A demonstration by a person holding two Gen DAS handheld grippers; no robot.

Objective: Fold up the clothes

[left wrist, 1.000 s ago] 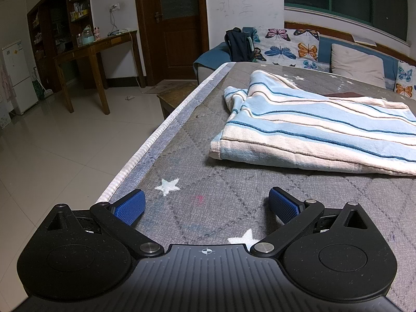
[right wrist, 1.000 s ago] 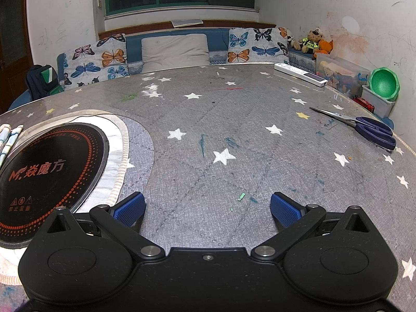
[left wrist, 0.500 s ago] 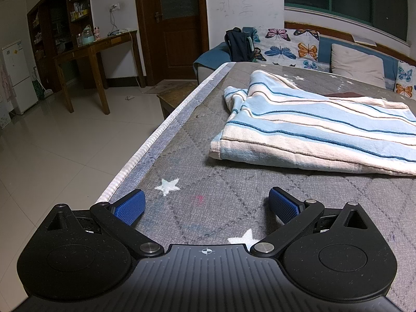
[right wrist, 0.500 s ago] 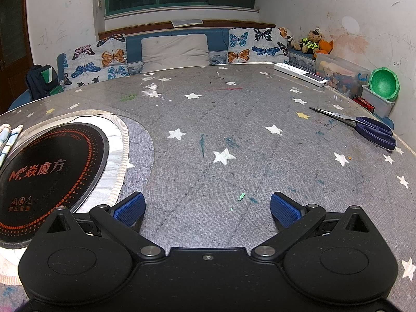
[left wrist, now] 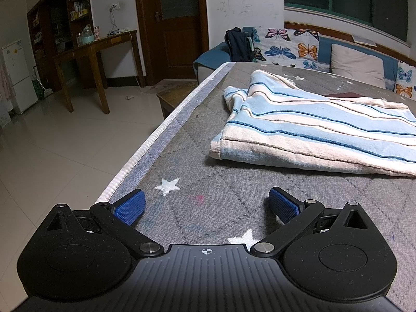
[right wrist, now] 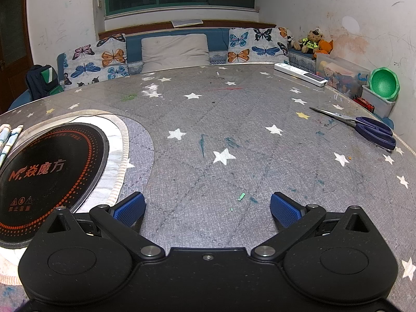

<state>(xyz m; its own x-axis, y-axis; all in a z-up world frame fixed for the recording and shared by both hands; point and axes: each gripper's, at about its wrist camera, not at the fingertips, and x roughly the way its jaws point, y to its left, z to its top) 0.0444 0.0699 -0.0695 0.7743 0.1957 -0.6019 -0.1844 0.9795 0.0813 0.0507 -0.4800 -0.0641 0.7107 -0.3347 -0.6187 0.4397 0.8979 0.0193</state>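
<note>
A blue and cream striped garment [left wrist: 312,132] lies folded on the grey star-patterned table cover [left wrist: 234,195], ahead and to the right of my left gripper [left wrist: 205,205]. The left gripper is open and empty, low over the cover near the table's left edge. My right gripper [right wrist: 206,208] is open and empty over bare cover. Only a thin edge of the garment [right wrist: 7,140] shows at the far left of the right wrist view.
A black round induction hob [right wrist: 46,176] is set into the table left of the right gripper. Scissors [right wrist: 369,130] and a white remote [right wrist: 301,76] lie at the right. A sofa with butterfly cushions [right wrist: 176,49] runs behind. The table's left edge [left wrist: 145,150] drops to tiled floor.
</note>
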